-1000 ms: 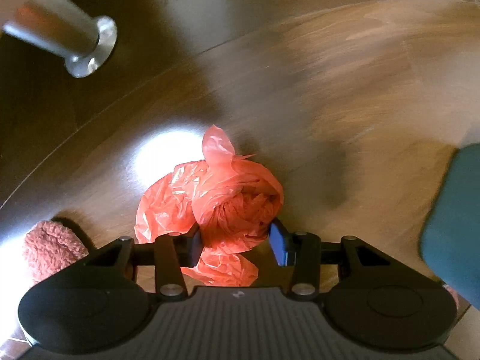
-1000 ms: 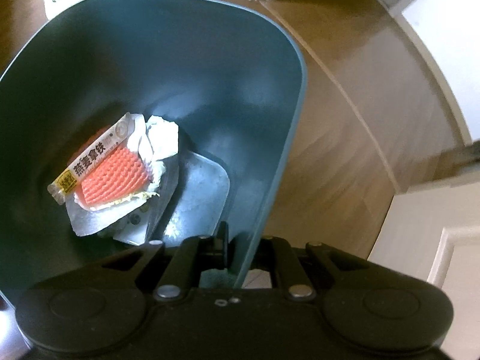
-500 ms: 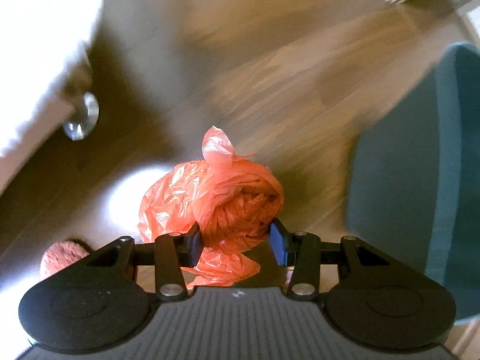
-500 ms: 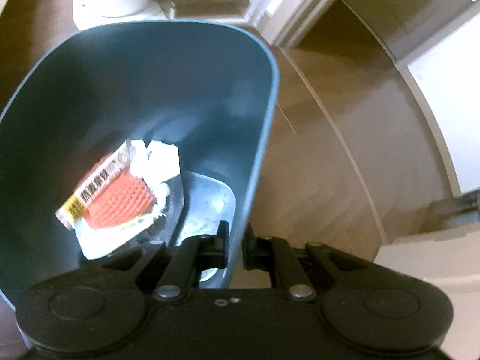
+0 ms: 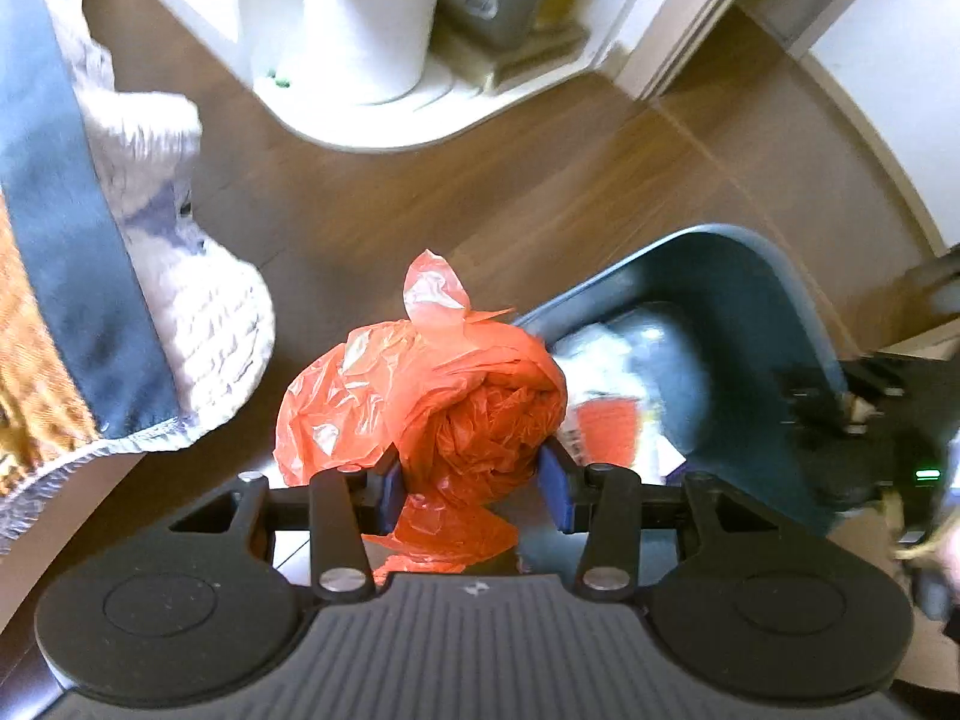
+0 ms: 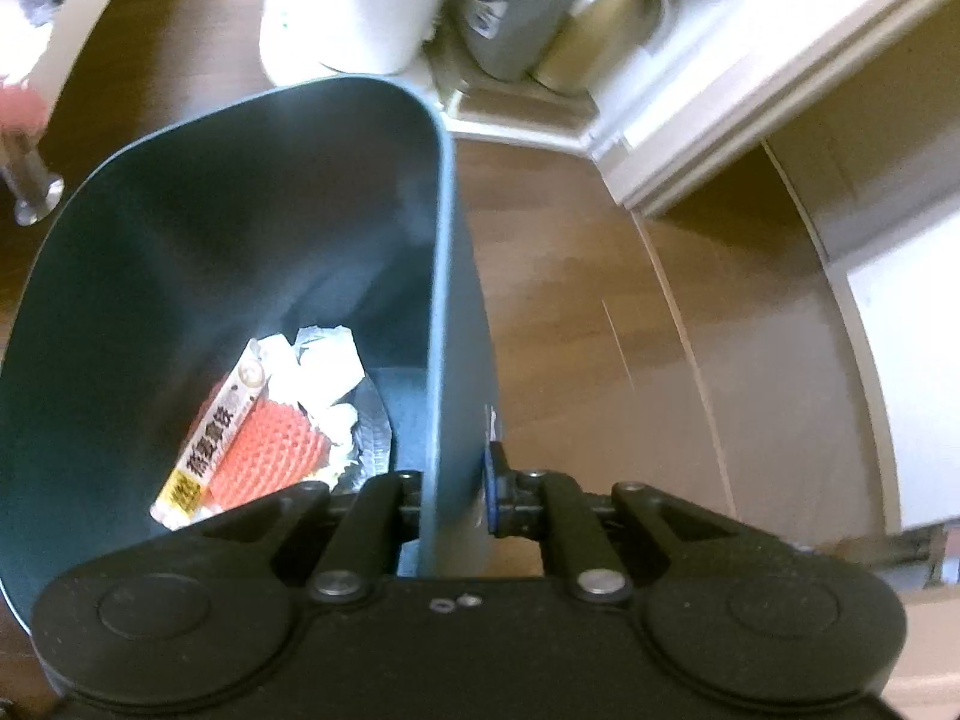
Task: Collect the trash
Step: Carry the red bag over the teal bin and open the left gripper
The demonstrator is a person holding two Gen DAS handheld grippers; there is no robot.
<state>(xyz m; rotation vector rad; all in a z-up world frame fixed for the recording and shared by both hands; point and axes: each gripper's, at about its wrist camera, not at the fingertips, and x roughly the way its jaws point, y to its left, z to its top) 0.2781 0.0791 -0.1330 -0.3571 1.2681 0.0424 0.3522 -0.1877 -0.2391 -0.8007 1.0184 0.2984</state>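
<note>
— While I watch the left wrist view, my left claw (image 5: 474, 483) is roughly half open, its blue pads pressed on both sides of a crumpled orange plastic bag (image 5: 432, 396). The bag bulges out ahead of the fingers, a loose flap sticking up at the far end.

— Where is it relative to the bin?

— Up in the air above the wooden floor (image 5: 540, 192), just left of the dark teal trash bin (image 5: 774, 312). From this camera the bag's right edge overlaps the bin's near rim. I cannot tell whether they touch.

— And your right side?

— My right claw (image 6: 456, 498) is nearly closed, clamped on the bin's wall (image 6: 447, 312): one finger inside, the blue pad outside against it. The bin looks tilted, its mouth open toward the camera.

— Anything in the bin?

— Yes. At the bottom lies an orange ridged wrapper (image 6: 273, 456) with a white-and-yellow printed label (image 6: 216, 438), plus crumpled white paper (image 6: 324, 360) and something silvery under them.

— What else is around?

— A white cylindrical appliance (image 5: 366, 18) on a pale base beyond the bag, a knitted whitish fabric (image 5: 204, 324) with a dark strip hanging at the left, and a white door frame (image 6: 750, 84) at the right.
</note>
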